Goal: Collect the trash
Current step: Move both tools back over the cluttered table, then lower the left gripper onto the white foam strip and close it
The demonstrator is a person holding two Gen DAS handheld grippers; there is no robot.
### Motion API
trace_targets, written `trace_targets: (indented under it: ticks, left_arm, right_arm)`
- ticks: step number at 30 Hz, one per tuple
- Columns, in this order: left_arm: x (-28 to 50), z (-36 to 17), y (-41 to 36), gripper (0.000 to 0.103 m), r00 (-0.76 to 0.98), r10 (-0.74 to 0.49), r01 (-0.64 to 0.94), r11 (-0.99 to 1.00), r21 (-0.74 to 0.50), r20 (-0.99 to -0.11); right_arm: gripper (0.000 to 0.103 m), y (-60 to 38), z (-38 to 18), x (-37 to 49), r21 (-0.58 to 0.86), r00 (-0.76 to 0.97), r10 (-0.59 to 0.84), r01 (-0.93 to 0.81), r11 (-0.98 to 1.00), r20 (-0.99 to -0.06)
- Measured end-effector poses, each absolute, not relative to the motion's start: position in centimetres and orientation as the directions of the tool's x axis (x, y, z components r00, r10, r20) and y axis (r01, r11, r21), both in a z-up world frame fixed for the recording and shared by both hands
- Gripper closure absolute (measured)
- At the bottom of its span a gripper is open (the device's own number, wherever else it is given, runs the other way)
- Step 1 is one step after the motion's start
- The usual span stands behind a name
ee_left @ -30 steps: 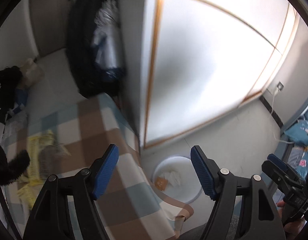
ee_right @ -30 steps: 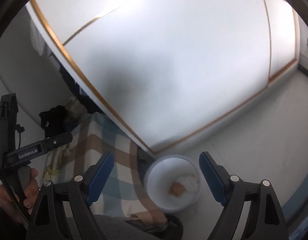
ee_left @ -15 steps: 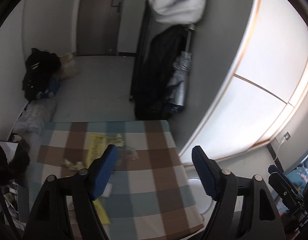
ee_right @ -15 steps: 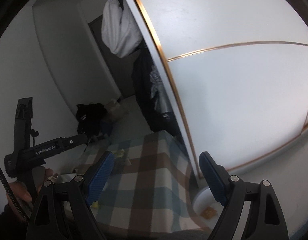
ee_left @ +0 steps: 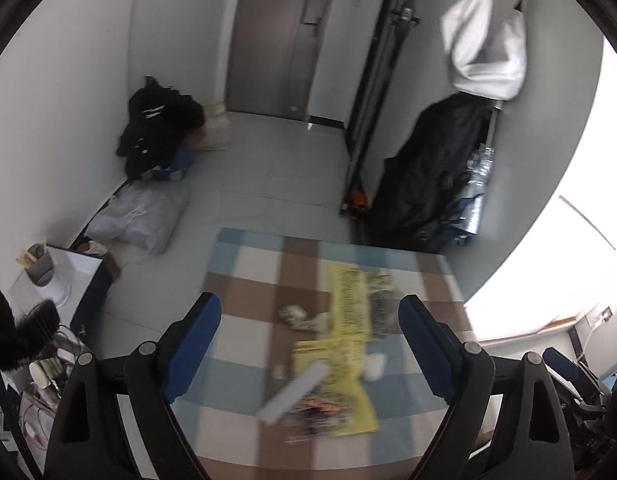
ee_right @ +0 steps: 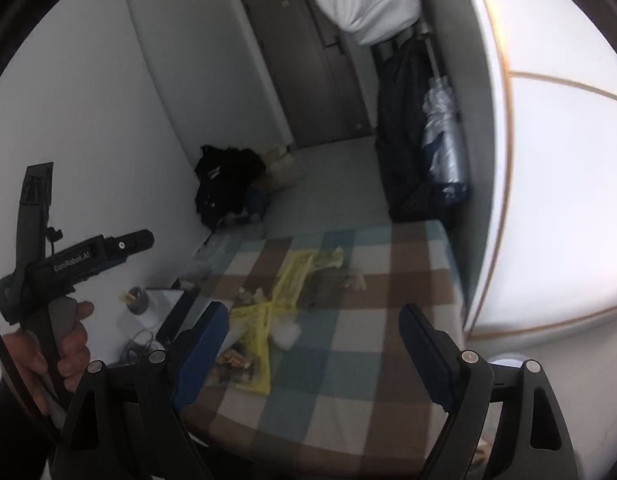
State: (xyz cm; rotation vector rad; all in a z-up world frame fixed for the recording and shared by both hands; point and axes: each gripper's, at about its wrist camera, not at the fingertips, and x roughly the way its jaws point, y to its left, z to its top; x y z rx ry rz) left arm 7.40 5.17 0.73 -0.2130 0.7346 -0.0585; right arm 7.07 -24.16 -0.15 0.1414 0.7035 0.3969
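Trash lies scattered on the tabletop (ee_left: 244, 344), which is covered in a brown, blue and white checked cloth: a crumpled yellow printed plastic wrapper (ee_left: 348, 344) stretches down its middle, with a small crumpled wad of pale paper (ee_left: 296, 316) just beside its left edge, a flat white strip (ee_left: 294, 386) lying partly over its near end, and a small white scrap (ee_left: 374, 366) touching its right side. From the right wrist view the same yellow wrapper (ee_right: 268, 320) and a white tissue lump (ee_right: 286, 334) sit toward the left half of the cloth. The left gripper (ee_left: 308, 344) hangs above this litter with its blue-padded jaws wide and nothing between them; the jaws have just been opening further, probably to ready them for a pickup. The right gripper (ee_right: 312, 348) is equally wide and empty, aimed down over the near part of the cloth. A person's hand (ee_right: 56, 352) grips the handle of the left tool at the left edge of the right view. Both tools seem to be poised over the pile so that either can drop onto a piece. A white round bin's rim (ee_right: 504, 360) just shows beyond the tabletop's right edge, likely where the pieces belong. Blur makes the smaller scraps hard to identify.
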Motion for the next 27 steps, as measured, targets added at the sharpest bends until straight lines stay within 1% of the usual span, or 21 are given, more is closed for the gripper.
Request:
trace_targets:
  ticks: [4, 11, 15, 21, 25, 27]
  left_arm:
    - [7.3, -1.2, 7.7, 0.015, 0.736, -0.122, -0.05, 0.971, -0.232, -0.666]
    - [7.4, -3.9, 10.8, 0.015, 0.701, -0.186, -0.066, 0.945, -0.321, -0.689]
    - [7.6, -4.8, 11.9, 0.015, 0.682, -0.216, -0.065, 0.933, -0.353, -0.699]
    - [7.4, -5.6, 13.6, 0.015, 0.666, -0.22, -0.073, 0.932, -0.356, -0.713]
    - [7.5, -6.2, 15.0, 0.015, 0.661, -0.221, -0.114, 0.915, -0.387, -0.717]
    - [7.8, -6.5, 15.5, 0.015, 0.656, -0.23, -0.132, 0.903, -0.409, -0.719]
  right_arm:
    - [0.016, -21.5, -1.9, 7.4, 0.243, 0.646, 0.407, -0.332, 0.911, -0.646]
    - [0.016, -16.9, -4.5, 7.9, 0.195, 0.593, 0.403, -0.384, 0.902, -0.697]
    - [0.017, -14.6, -6.0, 8.3, 0.187, 0.557, 0.418, -0.425, 0.886, -0.718]
    - [0.021, -11.5, -8.2, 8.5, 0.162, 0.511, 0.43, -0.486, 0.859, -0.744]
    - [0.023, -9.9, -9.6, 8.7, 0.122, 0.486, 0.422, -0.535, 0.836, -0.765]
    - [0.023, -9.2, -10.4, 8.9, 0.141, 0.446, 0.455, -0.577, 0.804, -0.771]
